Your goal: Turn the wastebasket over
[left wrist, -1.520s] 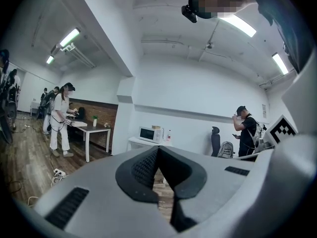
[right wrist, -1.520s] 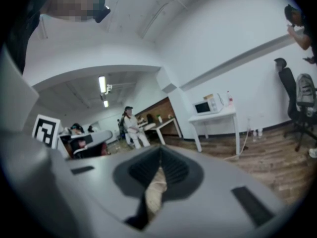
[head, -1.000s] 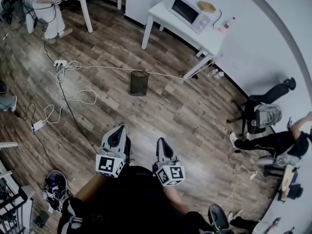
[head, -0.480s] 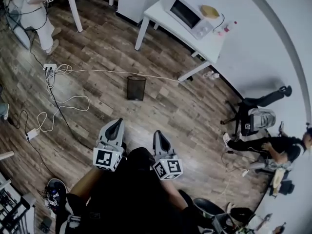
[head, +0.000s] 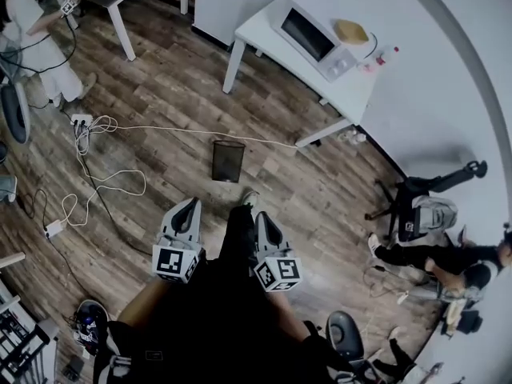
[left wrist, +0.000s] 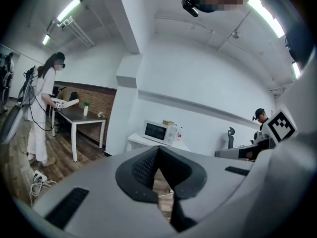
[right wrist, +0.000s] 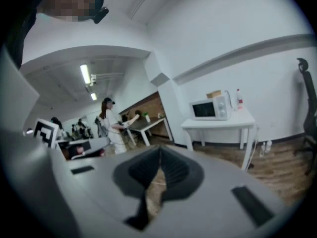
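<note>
Your wastebasket (head: 228, 160) is black, standing on a floor (head: 184, 78) of brown wood-grain planks. Beyond the wastebasket you have a white table (head: 260, 32) and a white microwave (head: 314, 32) with a dark door. A white cable (head: 184, 130) runs just behind the wastebasket. Nearer you than the wastebasket, the left gripper (head: 190, 206) and right gripper (head: 262, 218) are grey, each with black-and-white square markers.

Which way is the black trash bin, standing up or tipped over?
Standing up. The wastebasket sits on its narrower base on the wood floor, with its wider open rim facing up.

The dark mesh wastebasket (head: 228, 161) stands upright, mouth up, alone on the wooden floor (head: 176, 70).
</note>
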